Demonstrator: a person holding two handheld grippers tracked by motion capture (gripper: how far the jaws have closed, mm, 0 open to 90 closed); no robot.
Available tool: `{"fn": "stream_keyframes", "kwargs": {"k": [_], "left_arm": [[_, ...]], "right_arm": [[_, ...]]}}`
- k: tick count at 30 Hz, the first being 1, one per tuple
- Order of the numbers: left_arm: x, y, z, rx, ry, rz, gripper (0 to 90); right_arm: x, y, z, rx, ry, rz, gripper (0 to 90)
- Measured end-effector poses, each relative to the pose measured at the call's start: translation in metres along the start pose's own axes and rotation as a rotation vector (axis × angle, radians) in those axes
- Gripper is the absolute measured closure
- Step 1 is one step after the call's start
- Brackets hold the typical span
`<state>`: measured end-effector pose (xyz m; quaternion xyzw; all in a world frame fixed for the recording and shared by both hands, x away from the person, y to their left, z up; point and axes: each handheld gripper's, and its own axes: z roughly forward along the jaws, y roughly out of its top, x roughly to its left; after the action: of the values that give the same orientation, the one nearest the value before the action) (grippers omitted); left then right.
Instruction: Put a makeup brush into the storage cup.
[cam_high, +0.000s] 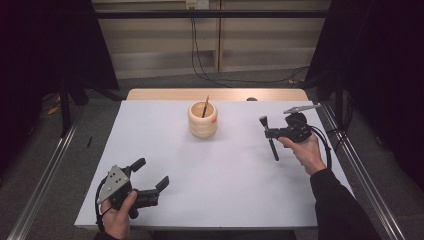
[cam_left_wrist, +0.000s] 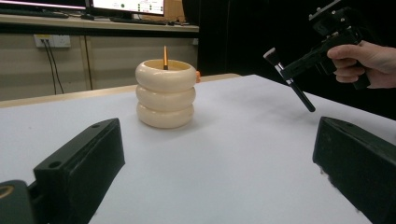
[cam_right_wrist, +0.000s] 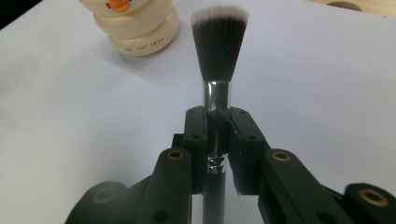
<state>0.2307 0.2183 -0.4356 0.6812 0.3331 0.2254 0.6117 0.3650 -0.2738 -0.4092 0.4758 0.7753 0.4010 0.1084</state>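
Left side: the left hand-held gripper (cam_high: 151, 178) rests low at the near left corner of the table (cam_high: 225, 200), jaws spread wide with nothing between them. It stands well apart from the other items and takes no part in the work at present.

Centre: a cream ribbed holder (cam_high: 203, 120) stands upright toward the far side of the table. One slim orange-handled stick (cam_high: 205, 106) already leans inside it. In the left gripper view the holder (cam_left_wrist: 165, 93) reads as three stacked rings with an open top.

Right side: the right hand-held gripper (cam_high: 265, 131) is clamped on a makeup brush (cam_high: 270, 140), gripping it on the handle just below the metal ferrule. In the right gripper view the bristles (cam_right_wrist: 219, 44) point away from the camera toward the holder (cam_right_wrist: 135, 28). The brush is held clear of the table, tilted, to the right of the holder and apart from it.

Assessment: the step in hand appears to be the carry, with pickup complete and placement not yet done. The next move calls for bringing the brush over the holder's opening, turning it upright, handle end down, lowering it beside the stick, then releasing.
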Motion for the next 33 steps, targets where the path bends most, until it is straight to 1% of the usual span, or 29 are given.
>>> {"fn": "stream_keyframes", "kwargs": {"k": [3,5,6,8,9,10,11,12,16,19,20,21,22,26,27,29,30,31,33], "left_arm": [[0.0,0.0,0.0,-0.002,-0.001,-0.001,2.0],[0.0,0.0,0.0,-0.004,0.001,-0.003,2.0],[0.0,0.0,0.0,-0.003,0.0,-0.003,2.0],[0.0,0.0,0.0,0.0,0.0,0.001,2.0],[0.0,0.0,0.0,-0.001,0.0,0.001,2.0],[0.0,0.0,0.0,-0.001,0.001,0.001,1.9],[0.0,0.0,0.0,0.0,0.001,0.001,1.9],[0.0,0.0,-0.001,0.003,-0.001,0.005,1.9],[0.0,0.0,-0.001,0.0,-0.003,0.002,1.9],[0.001,0.0,-0.001,0.001,0.0,0.003,1.8],[0.0,0.0,0.0,-0.005,0.002,-0.004,1.8],[0.001,0.0,-0.001,0.002,-0.001,0.005,1.8],[0.0,0.0,0.0,-0.003,0.001,-0.002,1.8],[0.0,0.0,0.0,-0.006,0.002,-0.005,1.8],[0.0,0.0,-0.001,-0.005,0.002,-0.004,1.8],[0.0,0.0,-0.001,-0.008,-0.003,-0.006,1.8],[0.0,0.0,-0.001,-0.008,-0.004,-0.006,1.8],[0.0,0.0,-0.001,-0.006,0.0,-0.005,1.8],[0.0,0.0,0.0,-0.007,0.0,-0.007,1.8]], "right_arm": [[-0.002,-0.001,-0.006,-0.049,0.014,-0.004,78.7],[-0.002,-0.002,-0.009,-0.063,0.013,-0.005,78.7],[-0.002,-0.002,-0.01,-0.08,0.019,-0.014,78.7],[-0.003,-0.003,-0.014,-0.102,0.022,-0.011,78.7],[-0.003,-0.003,-0.016,-0.117,0.022,-0.012,78.7],[-0.002,-0.003,-0.018,-0.139,0.031,-0.012,78.7],[-0.002,-0.003,-0.019,-0.15,0.041,-0.015,78.7],[-0.001,-0.003,-0.021,-0.162,0.038,-0.019,78.7],[0.0,-0.002,-0.027,-0.215,0.054,-0.035,78.7],[0.0,-0.002,-0.03,-0.243,0.059,-0.042,78.7],[0.0,-0.002,-0.031,-0.249,0.064,-0.042,78.7],[0.0,-0.002,-0.032,-0.261,0.066,-0.043,78.7],[0.0,-0.002,-0.033,-0.271,0.071,-0.044,78.7],[0.001,-0.001,-0.037,-0.311,0.071,-0.042,78.7],[0.001,-0.001,-0.038,-0.32,0.085,-0.051,78.7],[0.002,-0.001,-0.04,-0.342,0.08,-0.053,78.7],[0.002,-0.001,-0.041,-0.348,0.091,-0.058,78.7],[0.003,0.0,-0.041,-0.355,0.087,-0.057,78.7],[0.003,0.0,-0.042,-0.378,0.101,-0.062,78.7]]}}
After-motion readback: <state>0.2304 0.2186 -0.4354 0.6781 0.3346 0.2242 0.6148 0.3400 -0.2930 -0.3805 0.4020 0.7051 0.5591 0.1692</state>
